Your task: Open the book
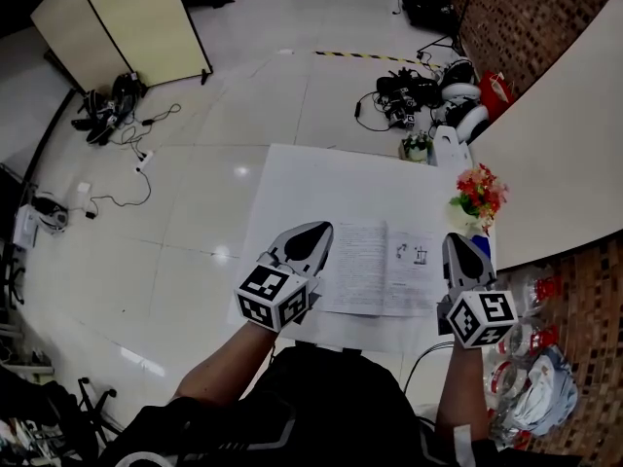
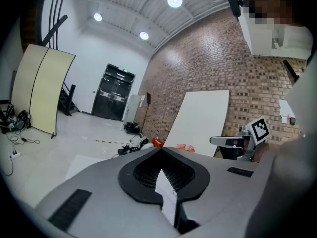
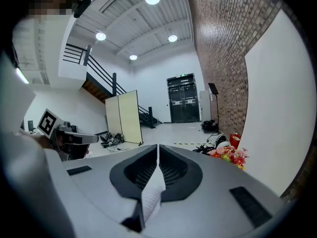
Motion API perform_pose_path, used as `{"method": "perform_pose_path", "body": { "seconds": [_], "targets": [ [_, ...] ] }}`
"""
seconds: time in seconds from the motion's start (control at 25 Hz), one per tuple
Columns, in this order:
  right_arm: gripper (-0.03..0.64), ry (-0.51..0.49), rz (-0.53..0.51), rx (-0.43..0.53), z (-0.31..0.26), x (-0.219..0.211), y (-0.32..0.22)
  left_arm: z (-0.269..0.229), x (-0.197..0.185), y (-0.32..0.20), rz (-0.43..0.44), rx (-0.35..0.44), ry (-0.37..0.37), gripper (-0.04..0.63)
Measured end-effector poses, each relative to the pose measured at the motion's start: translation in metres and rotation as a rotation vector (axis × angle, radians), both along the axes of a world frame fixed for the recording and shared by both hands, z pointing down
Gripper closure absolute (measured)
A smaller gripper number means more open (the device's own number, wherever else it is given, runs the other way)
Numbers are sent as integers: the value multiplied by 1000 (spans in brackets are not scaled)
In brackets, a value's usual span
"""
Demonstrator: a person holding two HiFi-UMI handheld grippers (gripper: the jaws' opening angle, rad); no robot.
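The open book (image 1: 375, 266) shows two printed pages, spread wide between my two grippers over the white table (image 1: 321, 178). My left gripper (image 1: 313, 239) is shut on the book's left edge. A white page (image 2: 166, 195) is pinched between its jaws in the left gripper view, where the left gripper (image 2: 161, 155) points almost level across the room. My right gripper (image 1: 458, 253) is shut on the book's right edge. A printed page (image 3: 151, 195) sticks out between the closed jaws of the right gripper (image 3: 158, 150) in its own view.
A vase of red and orange flowers (image 1: 477, 195) stands at the table's right edge, close to the right gripper. Cables and gear (image 1: 414, 90) lie on the floor beyond the table. A folding screen (image 1: 127, 22) stands far left. Plastic bags (image 1: 531, 377) lie at the right.
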State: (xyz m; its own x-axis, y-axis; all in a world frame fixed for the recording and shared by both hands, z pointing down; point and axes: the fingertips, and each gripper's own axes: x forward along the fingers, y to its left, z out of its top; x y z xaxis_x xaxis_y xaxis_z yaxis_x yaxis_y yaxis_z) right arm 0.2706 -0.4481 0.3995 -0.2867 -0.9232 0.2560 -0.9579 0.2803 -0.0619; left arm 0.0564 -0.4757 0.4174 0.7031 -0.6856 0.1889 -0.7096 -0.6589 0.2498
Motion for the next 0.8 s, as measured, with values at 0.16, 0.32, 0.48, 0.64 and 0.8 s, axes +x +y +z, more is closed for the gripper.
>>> {"method": "perform_pose_path", "body": {
  "seconds": [0.16,0.32,0.48,0.64,0.8],
  "targets": [
    [612,10,23,15,-9,-11,7,-6,-11,4,27,31,-5,600],
    [612,13,54,32,-20,-23,20,-4,-18,13,74,46,4,600],
    [612,0,60,24,-19,-30,41,4,-26,22,63,40,17,600],
    [614,44,31,50,-29,-26,71,-4,-15,55,57,55,6,600],
    [612,24,-12,121,-41,-11,108,-16,17,108,98,100,-48,600]
  ]
}}
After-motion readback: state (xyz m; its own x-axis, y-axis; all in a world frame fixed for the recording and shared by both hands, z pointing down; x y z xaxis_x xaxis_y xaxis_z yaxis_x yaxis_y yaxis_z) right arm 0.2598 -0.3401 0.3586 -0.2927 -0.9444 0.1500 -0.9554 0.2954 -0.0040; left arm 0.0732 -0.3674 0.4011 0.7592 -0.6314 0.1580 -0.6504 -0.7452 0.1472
